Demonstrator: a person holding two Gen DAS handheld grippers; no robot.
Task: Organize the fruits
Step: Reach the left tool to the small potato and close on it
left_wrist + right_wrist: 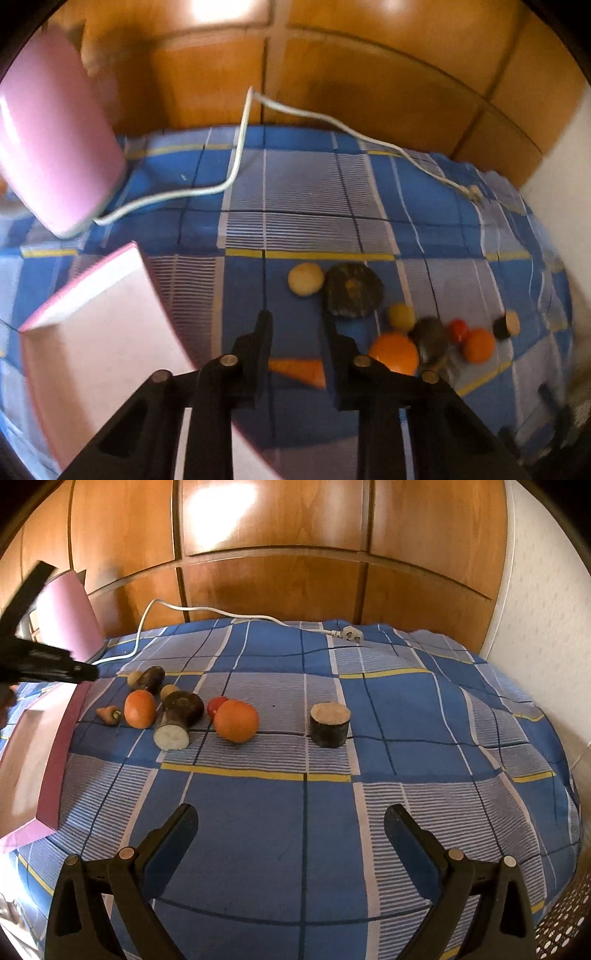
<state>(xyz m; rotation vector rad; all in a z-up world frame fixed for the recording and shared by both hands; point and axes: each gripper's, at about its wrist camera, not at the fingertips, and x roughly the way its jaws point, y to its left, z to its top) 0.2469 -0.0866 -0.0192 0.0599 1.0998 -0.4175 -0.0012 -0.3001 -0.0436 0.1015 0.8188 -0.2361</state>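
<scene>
**Fruit sort: both tools empty, pickup not yet begun**

Nearest the right wrist camera, the right tool [291,823] hangs above bare bedspread [406,701], jaws spread wide, nothing between them. Left tool [295,325] stands at a narrower gap, also empty, its tips low over the carrot [299,371].

Largest to smallest:
- Bed under the blue plaid bedspread carries everything; wooden panelling behind.
- Pink box [99,332], open and shallow, at the left edge; seemingly the destination. Inside looks empty as far as visible.
- Pink upright object [55,136] at far left, with a white cable [236,162] trailing across to a plug [351,633].
- Produce cluster near the box: 2 oranges, one large [236,720] and one nearer the box [139,709]; dark cut root pieces [177,718]; a red tomato [216,705], partly hidden.
- 1 dark cut stump [330,724] standing well apart, to the right.

Judgement on the step: left tool looks placed for the carrot. Close across its thick end, lift clear, then set it down inside the box rim, not dropped.

View differences: right wrist shows the stump upright and the left tool beside the box; left wrist is blurred but shows the box interior and the carrot's full length.
</scene>
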